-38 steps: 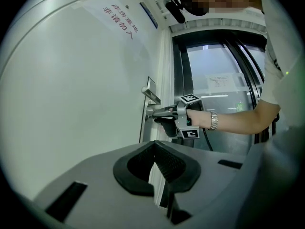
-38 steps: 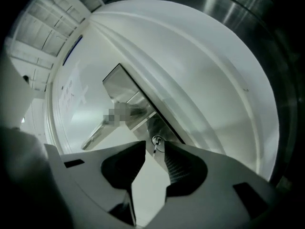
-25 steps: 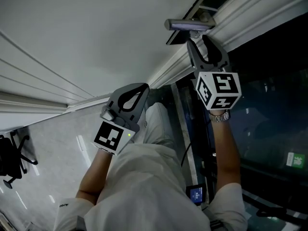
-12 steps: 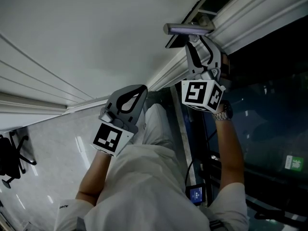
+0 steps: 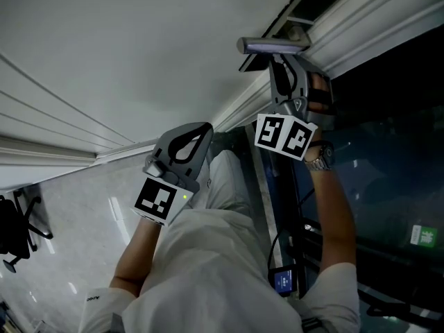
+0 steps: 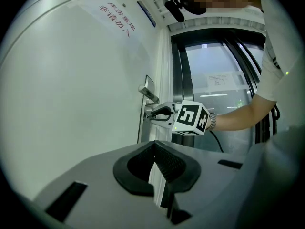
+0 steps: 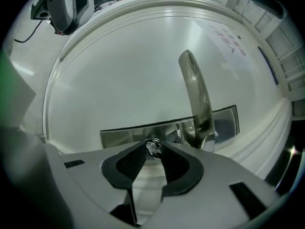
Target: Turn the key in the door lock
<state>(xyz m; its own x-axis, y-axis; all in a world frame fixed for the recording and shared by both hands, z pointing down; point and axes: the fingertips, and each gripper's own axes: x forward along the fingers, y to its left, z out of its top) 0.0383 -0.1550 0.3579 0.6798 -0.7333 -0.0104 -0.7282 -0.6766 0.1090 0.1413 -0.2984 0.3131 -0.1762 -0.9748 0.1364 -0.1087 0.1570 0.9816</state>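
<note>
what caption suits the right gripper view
Right gripper, jaws just closed further on the key in the lock plate, beside the lever handle.

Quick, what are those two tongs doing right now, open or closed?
Left tongs: closed, holding nothing.
Right tongs: have just been closing, now gripping the key.

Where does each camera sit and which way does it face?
Head view: on the head, looking down the door; torso, forearms, left tool, right tool show.
Left gripper view: on the left tool, facing the handle past shut jaws; right forearm shows.
Right gripper view: on the right tool, facing the lock plate; its jaws, just closing, hold the key.
All share the handle.
</note>
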